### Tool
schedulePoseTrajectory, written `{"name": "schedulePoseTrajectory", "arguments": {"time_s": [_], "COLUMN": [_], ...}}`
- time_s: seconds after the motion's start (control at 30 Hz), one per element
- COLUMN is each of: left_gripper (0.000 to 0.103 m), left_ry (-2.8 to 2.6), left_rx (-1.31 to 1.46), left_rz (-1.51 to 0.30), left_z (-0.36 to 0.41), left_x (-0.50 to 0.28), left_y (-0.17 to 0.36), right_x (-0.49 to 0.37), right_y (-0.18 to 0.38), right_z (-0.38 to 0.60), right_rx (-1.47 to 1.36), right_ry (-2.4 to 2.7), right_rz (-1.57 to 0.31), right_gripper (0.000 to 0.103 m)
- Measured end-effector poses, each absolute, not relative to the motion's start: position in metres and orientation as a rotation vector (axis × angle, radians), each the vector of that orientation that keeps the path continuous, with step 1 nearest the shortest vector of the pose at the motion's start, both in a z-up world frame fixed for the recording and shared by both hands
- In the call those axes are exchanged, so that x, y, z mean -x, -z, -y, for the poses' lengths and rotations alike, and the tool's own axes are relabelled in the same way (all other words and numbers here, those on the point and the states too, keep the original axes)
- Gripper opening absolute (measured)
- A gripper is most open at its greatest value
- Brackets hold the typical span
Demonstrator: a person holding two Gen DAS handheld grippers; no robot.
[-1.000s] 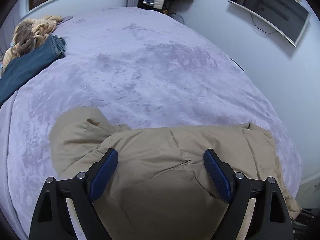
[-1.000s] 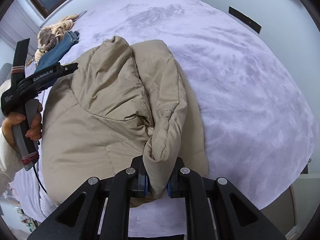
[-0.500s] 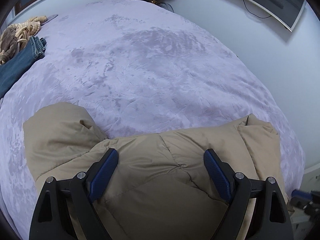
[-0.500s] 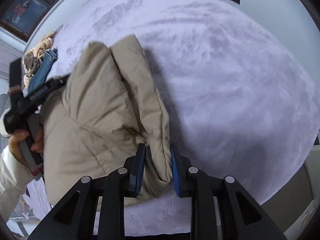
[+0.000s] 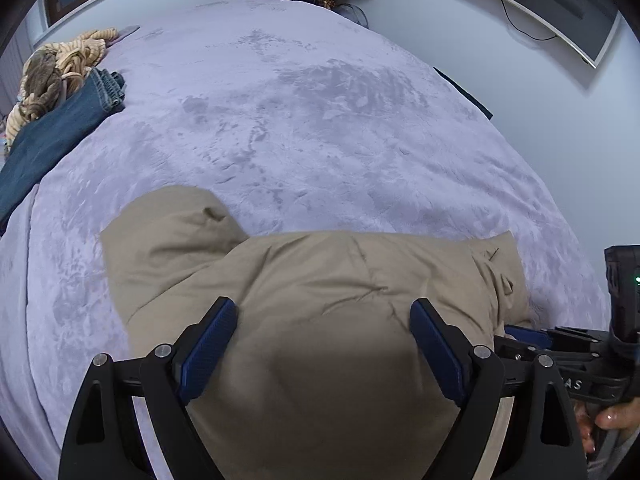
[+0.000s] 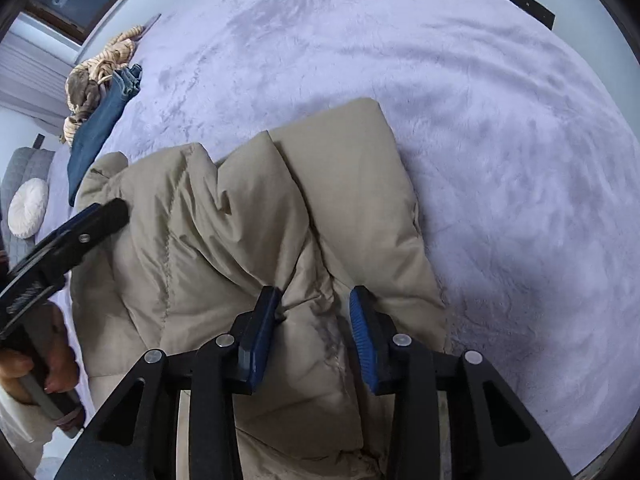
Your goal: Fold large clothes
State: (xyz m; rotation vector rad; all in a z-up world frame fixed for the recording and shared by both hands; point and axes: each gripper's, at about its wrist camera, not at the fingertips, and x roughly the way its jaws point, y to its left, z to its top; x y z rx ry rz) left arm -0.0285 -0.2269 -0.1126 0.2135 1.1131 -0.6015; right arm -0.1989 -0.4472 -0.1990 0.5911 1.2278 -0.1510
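left wrist view shows the left hand-held gripper (image 5: 322, 346) with its blue pads spread wide apart above a tan padded jacket (image 5: 320, 300), gripping nothing. right wrist view shows the right hand-held gripper (image 6: 314, 336) with pads parted and no cloth pinched between them, over the jacket's folded edge. the jacket lies bunched on a lavender bed (image 5: 300, 120), well apart from the jeans (image 5: 52, 136) at the far left corner.

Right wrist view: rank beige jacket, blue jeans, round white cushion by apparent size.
Largest to smallest as they look:
1. beige jacket, fills the middle of the frame, but it lies nearest the camera, right under the open right tongs.
2. blue jeans, farther off.
3. round white cushion, at the frame edge, so fisheye shrinks it.
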Motion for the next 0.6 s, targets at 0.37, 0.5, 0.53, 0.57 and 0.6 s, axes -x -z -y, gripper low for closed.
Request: {"name": "schedulePoseTrajectory", "arguments": {"time_s": [0.37,0.5,0.53,0.57,0.6], "left_gripper": [0.09,0.103,0.103,0.103,0.103], "left_ry": [0.418,0.389,0.382,0.387,0.396], "left_rx": [-0.037,0.018,0.02,0.021,0.02], "left_rz": [-1.257,-1.325,-1.332,-1.334,-1.333], "left_z": [0.142,0.126,0.124,0.122,0.12], "left_x": [0.101,0.121,0.125,0.128,0.132], "left_y": [0.108,0.121,0.122,0.123,0.123], "right_x": [0.213,0.237,0.243,0.248,0.253], "right_y": [0.184,0.163,0.159,0.156,0.154], "right_z": [0.442,0.435,0.432,0.431,0.428], "right_rx": [-0.56,-0.529,-0.516,-0.507,-0.499], "right_ry": [0.095,0.079,0.084,0.088,0.097], "right_rz": [-1.258,-1.239,-1.235,-1.233,-1.233], "right_gripper": [0.042,0.044,0.045,0.046,0.046]}}
